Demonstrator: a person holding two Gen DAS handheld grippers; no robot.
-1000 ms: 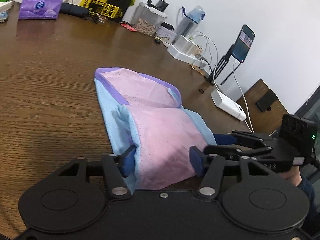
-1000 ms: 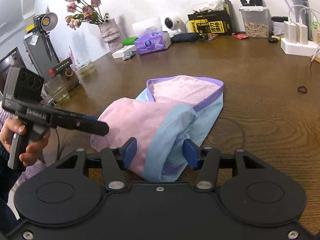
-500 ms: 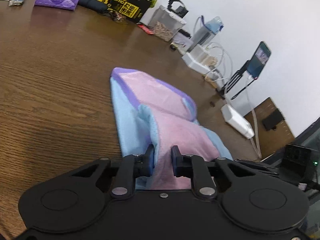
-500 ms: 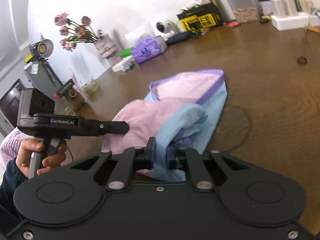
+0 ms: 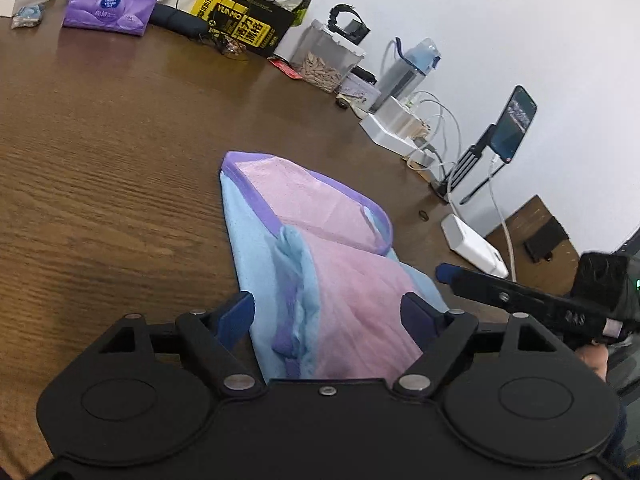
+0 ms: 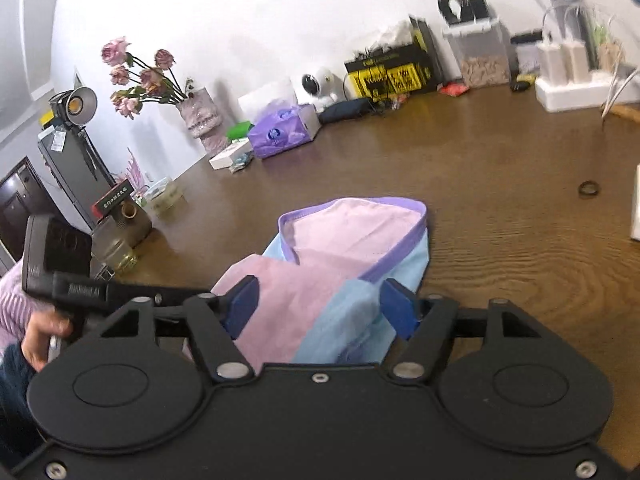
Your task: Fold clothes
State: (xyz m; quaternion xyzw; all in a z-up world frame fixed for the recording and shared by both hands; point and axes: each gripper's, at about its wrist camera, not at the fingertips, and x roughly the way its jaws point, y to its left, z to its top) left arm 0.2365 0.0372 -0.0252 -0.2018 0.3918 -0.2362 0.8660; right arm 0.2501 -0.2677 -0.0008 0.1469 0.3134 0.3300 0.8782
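My left gripper (image 5: 330, 312) is opening, its blue pads spread either side of the folded pink and blue garment (image 5: 320, 264) without pressing it. My right gripper (image 6: 320, 306) is opening too, cloth between its pads. The garment lies on the wooden table (image 5: 100, 160), purple waistband (image 6: 396, 204) toward twelve o'clock.

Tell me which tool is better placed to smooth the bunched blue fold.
Probably left: the left tool, its jaws opening, frames the bunched blue fold of the pink and blue mesh garment.
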